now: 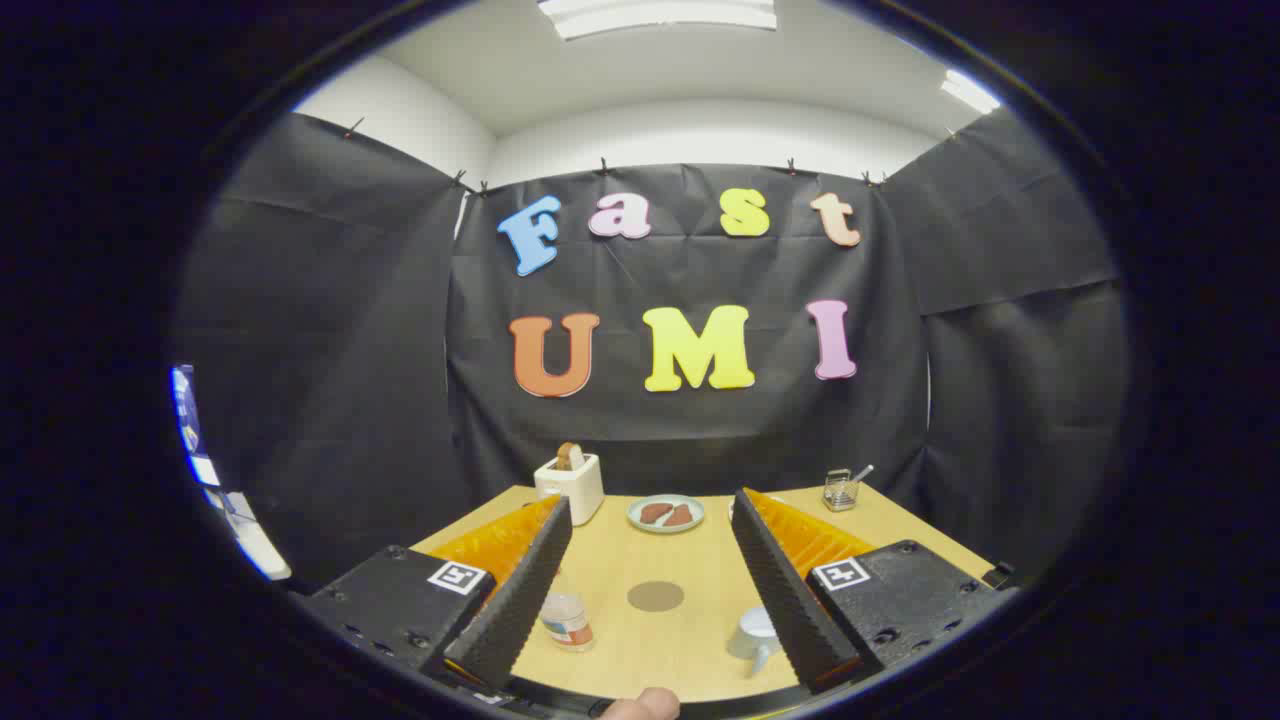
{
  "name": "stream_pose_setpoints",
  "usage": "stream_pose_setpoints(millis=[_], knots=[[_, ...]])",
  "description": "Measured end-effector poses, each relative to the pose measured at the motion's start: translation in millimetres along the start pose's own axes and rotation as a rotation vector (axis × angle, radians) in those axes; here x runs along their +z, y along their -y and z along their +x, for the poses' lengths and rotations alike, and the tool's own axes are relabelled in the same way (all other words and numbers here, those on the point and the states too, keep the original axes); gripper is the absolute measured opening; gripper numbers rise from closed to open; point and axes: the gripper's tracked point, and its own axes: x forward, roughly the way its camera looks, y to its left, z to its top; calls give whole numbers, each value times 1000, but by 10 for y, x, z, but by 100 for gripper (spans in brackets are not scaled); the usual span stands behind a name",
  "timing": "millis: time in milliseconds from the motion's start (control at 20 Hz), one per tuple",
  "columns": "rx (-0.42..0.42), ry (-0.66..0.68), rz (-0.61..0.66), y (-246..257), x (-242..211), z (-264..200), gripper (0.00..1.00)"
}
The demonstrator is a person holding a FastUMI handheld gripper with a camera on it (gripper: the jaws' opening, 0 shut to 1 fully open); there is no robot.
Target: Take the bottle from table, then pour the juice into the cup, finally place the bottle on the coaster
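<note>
the gripper [650, 590] is spread wide, nothing held. the bottle [567, 620], lower left by the left finger, off the coaster [655, 596], seems light, slippery plastic; best gripped mid-body.

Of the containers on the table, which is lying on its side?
The cup, tipped over beside the right finger. The bottle, toaster and wire holder stand upright. Jaws open, holding nothing.
</note>
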Motion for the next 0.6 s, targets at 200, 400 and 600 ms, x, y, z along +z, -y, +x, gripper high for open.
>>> stream_pose_setpoints(millis=[200, 400, 600], knots=[[-13, -28, 0, 20, -63, 59, 100], [-15, -13, 2, 42, -12, 43, 100], [-11, 11, 1, 37, 56, -22, 100]])
